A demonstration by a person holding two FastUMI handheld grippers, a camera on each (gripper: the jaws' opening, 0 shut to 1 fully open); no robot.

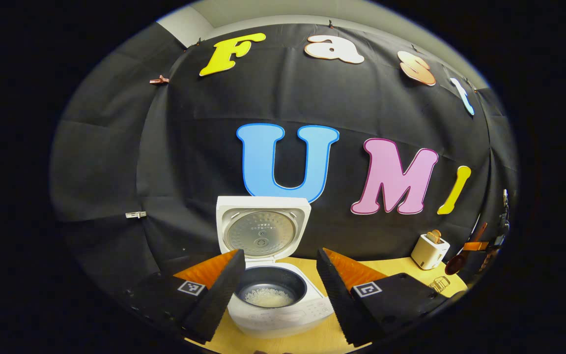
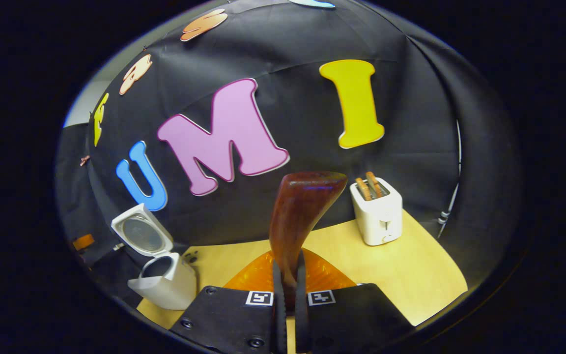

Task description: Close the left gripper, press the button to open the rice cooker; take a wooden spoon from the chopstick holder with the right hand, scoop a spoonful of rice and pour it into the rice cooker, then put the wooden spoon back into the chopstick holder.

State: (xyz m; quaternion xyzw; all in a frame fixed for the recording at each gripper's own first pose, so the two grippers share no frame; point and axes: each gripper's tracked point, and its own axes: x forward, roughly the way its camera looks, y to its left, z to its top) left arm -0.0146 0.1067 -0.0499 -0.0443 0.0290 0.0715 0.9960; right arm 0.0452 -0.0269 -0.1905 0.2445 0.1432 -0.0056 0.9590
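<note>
Gripping the wooden spoon [image 2: 297,216], the right gripper [image 2: 287,280] is clamped; left gripper [image 1: 278,275] gapes wide over the lid-up rice cooker [image 1: 273,295].

1. toaster [image 2: 378,212] on the table [image 2: 410,280], ahead and to the right of the right gripper, two toast slices [image 2: 369,185] standing in its slots.
2. small clear glass [image 1: 439,283] just beside the toaster, far right of the left gripper.
</note>
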